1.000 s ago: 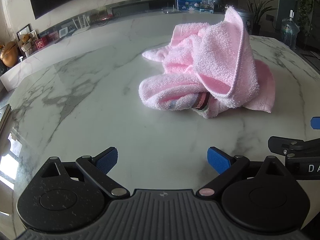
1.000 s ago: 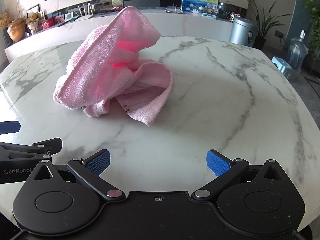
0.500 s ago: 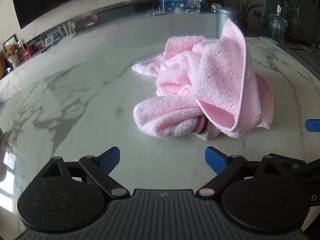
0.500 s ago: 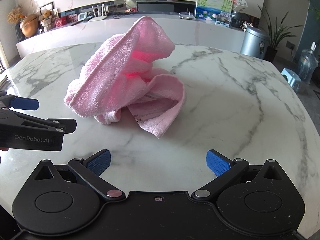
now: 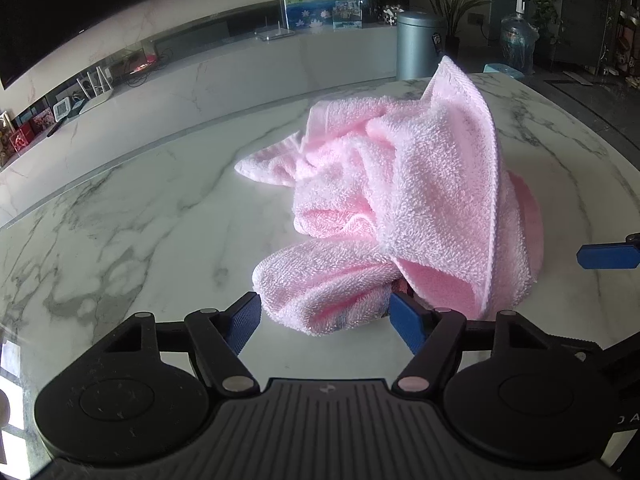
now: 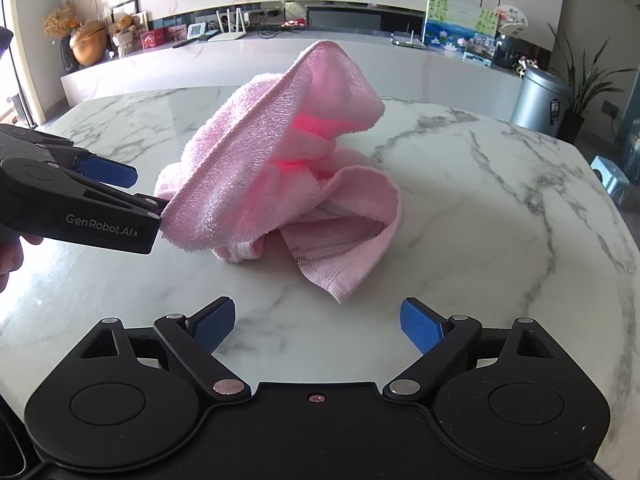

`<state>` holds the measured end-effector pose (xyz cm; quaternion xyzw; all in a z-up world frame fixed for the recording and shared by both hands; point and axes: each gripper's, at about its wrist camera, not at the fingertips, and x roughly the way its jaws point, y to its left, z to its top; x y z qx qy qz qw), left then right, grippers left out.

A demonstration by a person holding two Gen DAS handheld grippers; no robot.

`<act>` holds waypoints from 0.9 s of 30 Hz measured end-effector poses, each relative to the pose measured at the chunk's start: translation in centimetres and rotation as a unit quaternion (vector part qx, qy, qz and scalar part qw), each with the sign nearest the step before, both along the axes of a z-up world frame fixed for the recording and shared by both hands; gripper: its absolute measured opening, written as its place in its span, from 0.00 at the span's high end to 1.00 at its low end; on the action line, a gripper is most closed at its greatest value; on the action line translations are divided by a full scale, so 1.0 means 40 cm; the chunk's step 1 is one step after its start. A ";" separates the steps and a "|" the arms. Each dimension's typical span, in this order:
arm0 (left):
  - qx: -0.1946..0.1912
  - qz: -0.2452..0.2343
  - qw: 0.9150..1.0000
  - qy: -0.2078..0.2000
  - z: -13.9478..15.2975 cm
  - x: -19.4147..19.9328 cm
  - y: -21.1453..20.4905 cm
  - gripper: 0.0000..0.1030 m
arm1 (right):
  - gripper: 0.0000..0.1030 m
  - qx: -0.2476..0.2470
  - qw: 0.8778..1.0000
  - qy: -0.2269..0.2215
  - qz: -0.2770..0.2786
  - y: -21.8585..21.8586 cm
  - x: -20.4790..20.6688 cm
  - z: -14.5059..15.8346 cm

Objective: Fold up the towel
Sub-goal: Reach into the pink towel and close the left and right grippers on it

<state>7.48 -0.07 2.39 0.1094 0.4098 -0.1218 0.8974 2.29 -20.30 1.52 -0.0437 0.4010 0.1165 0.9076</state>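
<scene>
Towel (image 5: pixel 400 208) looks soft, limp, light — best pinched at a hemmed corner; left gripper (image 5: pixel 326 320) and right gripper (image 6: pixel 318 326) both gape empty.

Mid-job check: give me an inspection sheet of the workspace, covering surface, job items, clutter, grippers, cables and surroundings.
Surface: white marble table with grey veins, glossy, no spills seen.
Job's things: pink towel lies crumpled in a heap, one edge standing up in a peak; not folded.
Clutter: nothing seen on the table besides the towel.
Grippers: left gripper open, its fingers on either side of the towel's near roll, not closed on it. Right gripper open, short of the towel's near corner.
Cables: nothing seen on the table; some wires by the routers on the far ledge.
Surroundings: grey bin, potted plant, water jug, teddy bear.
</scene>
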 end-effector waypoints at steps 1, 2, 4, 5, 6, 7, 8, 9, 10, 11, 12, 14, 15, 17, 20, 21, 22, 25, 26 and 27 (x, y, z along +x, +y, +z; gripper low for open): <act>0.000 -0.007 1.000 0.000 -0.002 0.002 0.000 0.40 | 0.22 0.005 1.000 0.002 -0.003 -0.007 0.007 -0.001; -0.001 -0.015 1.000 0.000 -0.004 0.003 0.001 0.45 | 0.23 0.010 1.000 0.004 -0.006 -0.015 0.014 -0.001; -0.001 -0.033 0.999 -0.002 -0.010 0.006 0.002 0.48 | 0.28 0.017 1.000 0.006 -0.008 -0.027 0.026 -0.001; 0.000 -0.040 0.999 -0.003 -0.014 0.008 0.002 0.48 | 0.29 0.020 1.000 0.006 -0.009 -0.032 0.033 -0.001; 0.001 -0.045 0.999 -0.005 -0.017 0.010 0.001 0.49 | 0.31 0.023 1.000 0.007 -0.010 -0.036 0.039 0.000; 0.001 -0.050 0.999 -0.007 -0.020 0.013 0.002 0.50 | 0.34 0.025 1.000 0.007 -0.010 -0.040 0.046 0.000; 0.000 -0.054 0.998 -0.009 -0.023 0.016 0.002 0.50 | 0.36 0.027 1.000 0.007 -0.011 -0.043 0.052 0.001; -0.002 -0.055 0.998 -0.009 -0.025 0.021 0.003 0.51 | 0.40 0.029 0.999 0.007 -0.012 -0.047 0.059 0.001; -0.004 -0.055 0.998 -0.008 -0.028 0.027 0.005 0.52 | 0.45 0.032 0.999 0.008 -0.013 -0.050 0.066 0.002; -0.007 -0.055 0.998 -0.007 -0.030 0.033 0.006 0.53 | 0.47 0.035 0.999 0.010 -0.013 -0.052 0.072 0.001; -0.008 -0.054 0.998 -0.005 -0.032 0.036 0.006 0.54 | 0.54 0.038 0.999 0.013 -0.013 -0.053 0.078 -0.001; -0.007 -0.053 0.999 -0.003 -0.035 0.041 0.004 0.55 | 0.62 0.043 0.999 0.020 -0.012 -0.054 0.090 -0.005; -0.004 -0.055 0.998 -0.003 -0.036 0.041 0.002 0.57 | 0.68 0.045 0.999 0.024 -0.012 -0.054 0.095 -0.008; 0.004 -0.059 0.998 -0.001 -0.039 0.039 -0.007 0.61 | 0.80 0.051 0.998 0.030 -0.011 -0.053 0.101 -0.013; 0.008 -0.054 0.998 0.005 -0.040 0.040 -0.014 0.64 | 0.91 0.050 0.998 0.037 -0.011 -0.050 0.106 -0.020; 0.009 -0.053 0.999 0.006 -0.040 0.041 -0.015 0.68 | 0.92 0.049 0.998 0.038 -0.011 -0.049 0.106 -0.022; 0.009 -0.053 0.999 0.008 -0.040 0.041 -0.018 0.71 | 0.92 0.048 0.998 0.038 -0.011 -0.047 0.105 -0.022; 0.012 -0.053 0.998 0.016 -0.040 0.041 -0.026 0.79 | 0.93 0.046 0.998 0.037 -0.013 -0.047 0.103 -0.022; 0.013 -0.052 0.998 0.019 -0.040 0.040 -0.028 0.82 | 0.93 0.045 0.998 0.036 -0.014 -0.047 0.102 -0.021; 0.013 -0.051 0.998 0.020 -0.039 0.039 -0.029 0.83 | 0.94 0.043 0.998 0.035 -0.015 -0.047 0.100 -0.020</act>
